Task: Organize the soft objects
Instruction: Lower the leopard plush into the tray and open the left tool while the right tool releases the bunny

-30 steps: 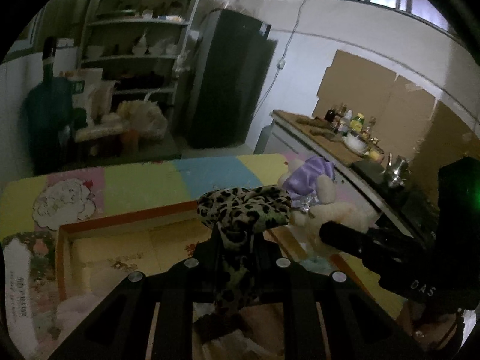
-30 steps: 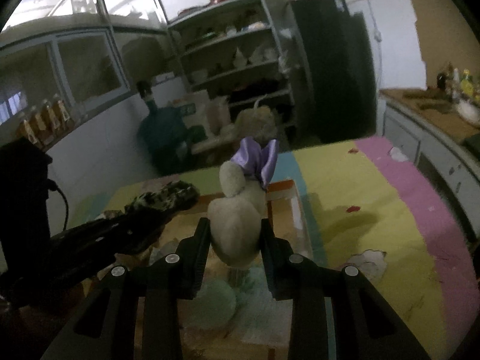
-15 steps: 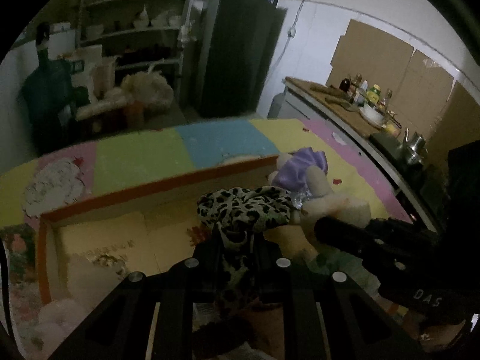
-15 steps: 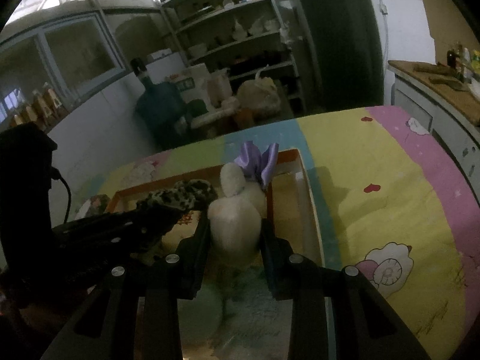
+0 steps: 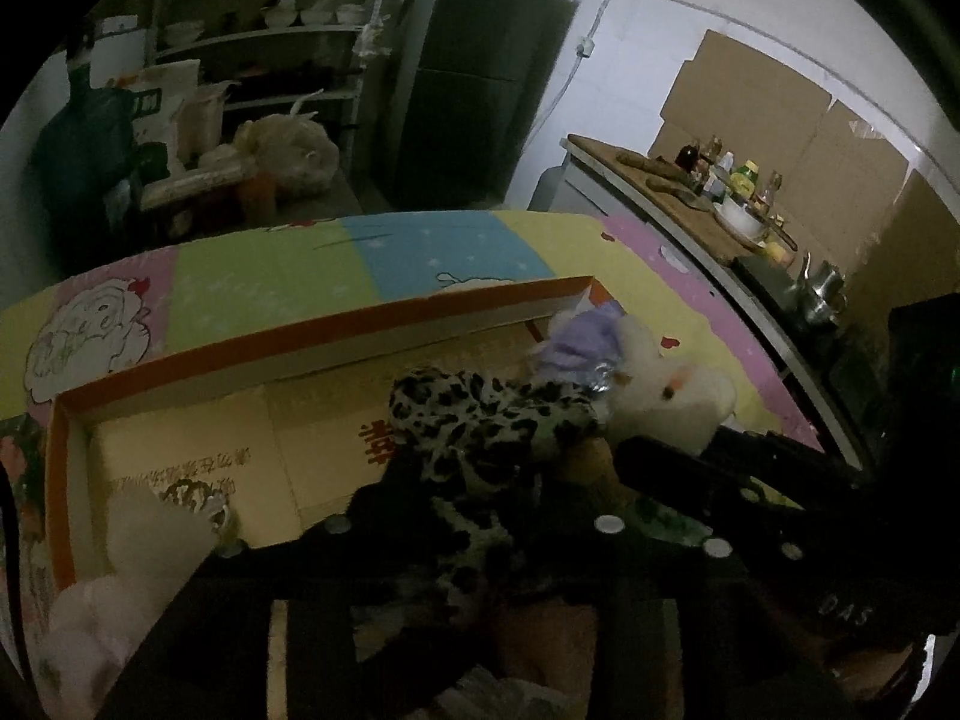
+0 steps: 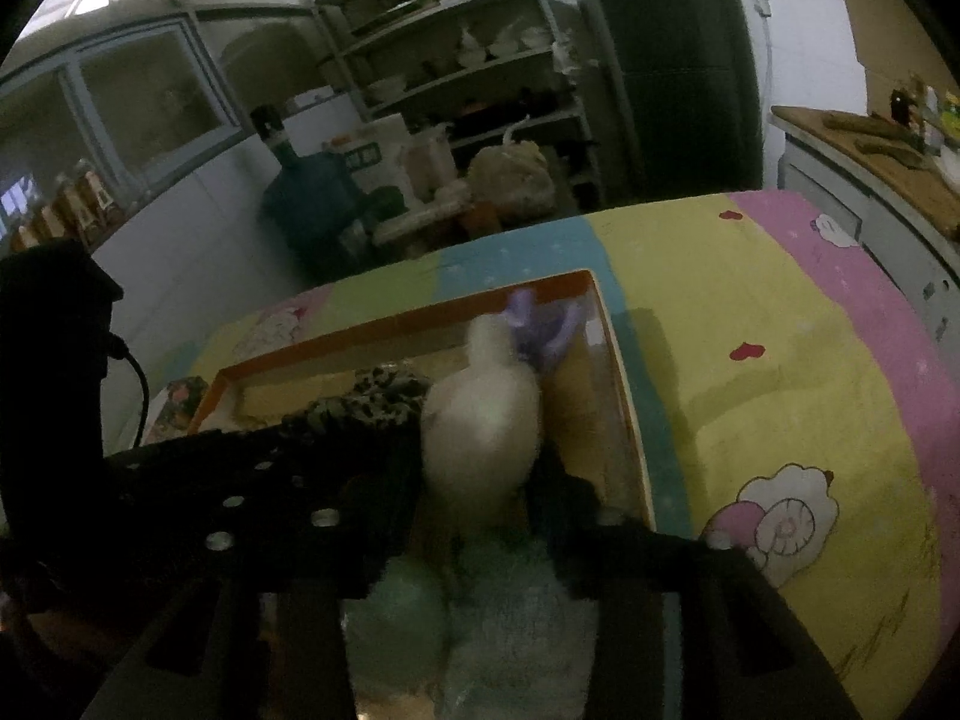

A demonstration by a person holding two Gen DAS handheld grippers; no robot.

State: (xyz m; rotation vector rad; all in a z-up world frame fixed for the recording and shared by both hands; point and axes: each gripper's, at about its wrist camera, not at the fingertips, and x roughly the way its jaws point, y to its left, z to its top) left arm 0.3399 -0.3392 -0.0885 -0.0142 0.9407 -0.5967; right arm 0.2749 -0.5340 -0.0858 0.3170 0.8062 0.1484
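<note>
Left wrist view: the left gripper (image 5: 474, 516) has just been opening, its 2 jaws spread, the leopard-print plush (image 5: 480, 414) loose between them over the orange-rimmed box (image 5: 336, 324)

Right wrist view: the right gripper (image 6: 480, 492) has just been opening too, the cream plush (image 6: 480, 426) between its parted jaws, inside the box's right end

Dark fridge (image 5: 474, 72) beside shelves (image 5: 264, 30)

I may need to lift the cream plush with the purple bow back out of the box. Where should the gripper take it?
Grip the cream plush toy across its rounded body, coming from the near side, above the box. The body is the widest, firmest-looking part; the purple bow looks floppy, and the leopard-print soft toy crowds the left.
</note>
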